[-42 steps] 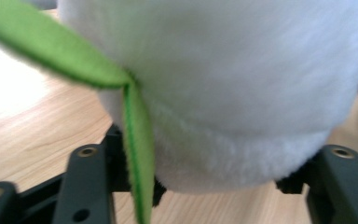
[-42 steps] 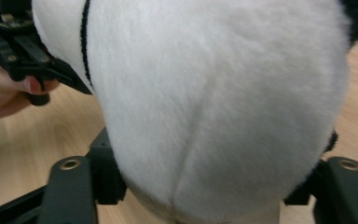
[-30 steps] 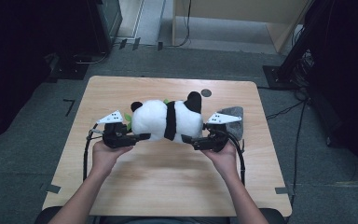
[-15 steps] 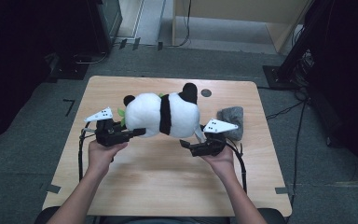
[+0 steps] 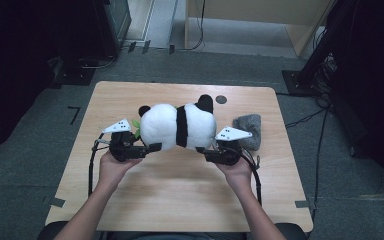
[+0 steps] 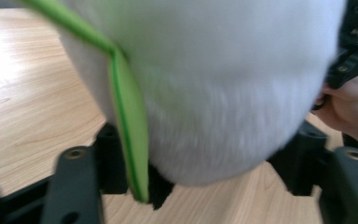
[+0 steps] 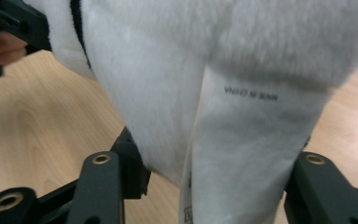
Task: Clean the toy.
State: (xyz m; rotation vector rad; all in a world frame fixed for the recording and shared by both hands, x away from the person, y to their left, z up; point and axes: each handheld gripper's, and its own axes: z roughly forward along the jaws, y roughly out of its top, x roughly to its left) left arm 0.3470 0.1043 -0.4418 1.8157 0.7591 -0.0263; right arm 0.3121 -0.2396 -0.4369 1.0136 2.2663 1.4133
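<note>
A black and white panda plush (image 5: 177, 126) hangs just over the wooden table (image 5: 180, 195), held up between my two grippers. My left gripper (image 5: 152, 148) is at its left underside, beside a green felt leaf (image 6: 128, 135). Its jaws have just been opening, and the white belly (image 6: 205, 93) sits loosely between them. My right gripper (image 5: 206, 151) has just been closing. Its jaws now press on the plush's white fur (image 7: 158, 93) and its sewn-in label (image 7: 247, 140).
A grey fuzzy lump (image 5: 248, 131) lies on the table just right of my right gripper. A dark round spot (image 5: 221, 99) marks the far side of the table behind the panda. Black cables trail from both grippers toward the near edge.
The panda rose and shifted left a little, then settled back. My right gripper has come in under its right end, off the grey lump. The left hand has hardly moved.
</note>
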